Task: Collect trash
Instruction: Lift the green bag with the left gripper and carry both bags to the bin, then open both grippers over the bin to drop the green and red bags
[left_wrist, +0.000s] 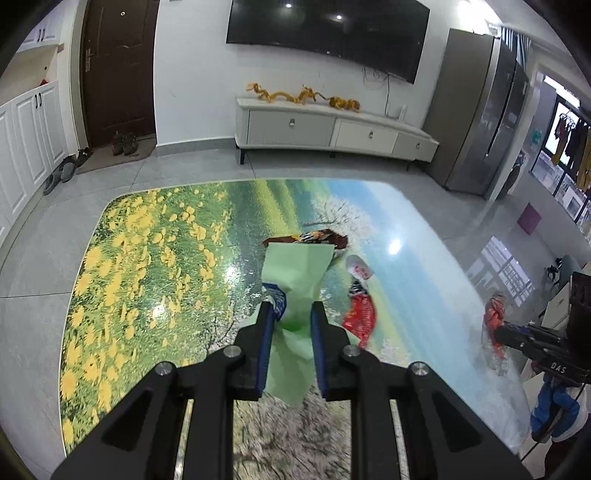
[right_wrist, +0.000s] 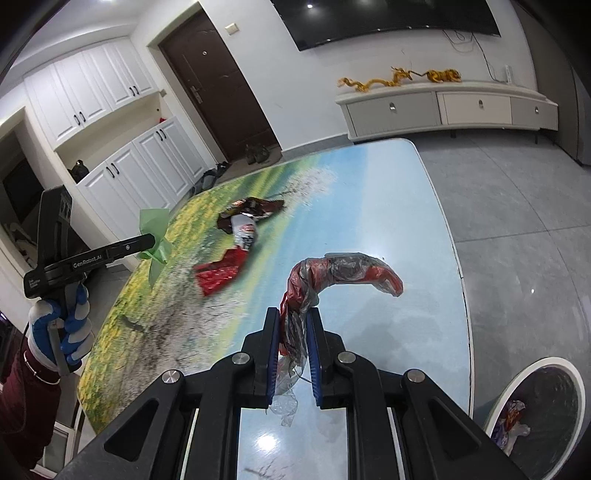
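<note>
My left gripper (left_wrist: 291, 314) is shut on a light green wrapper (left_wrist: 295, 273) and holds it above the table; it also shows in the right wrist view (right_wrist: 153, 236). My right gripper (right_wrist: 293, 321) is shut on a crumpled red and clear plastic wrapper (right_wrist: 343, 273), lifted off the table; it also shows in the left wrist view (left_wrist: 495, 317). On the table lie a brown wrapper (left_wrist: 317, 238), a white and red wrapper (left_wrist: 360, 269) and a red wrapper (left_wrist: 360, 317).
The table (right_wrist: 388, 206) has a glossy landscape print. A round bin (right_wrist: 543, 402) with some trash inside stands on the floor off the table's right edge. A TV cabinet (left_wrist: 332, 129) stands by the far wall.
</note>
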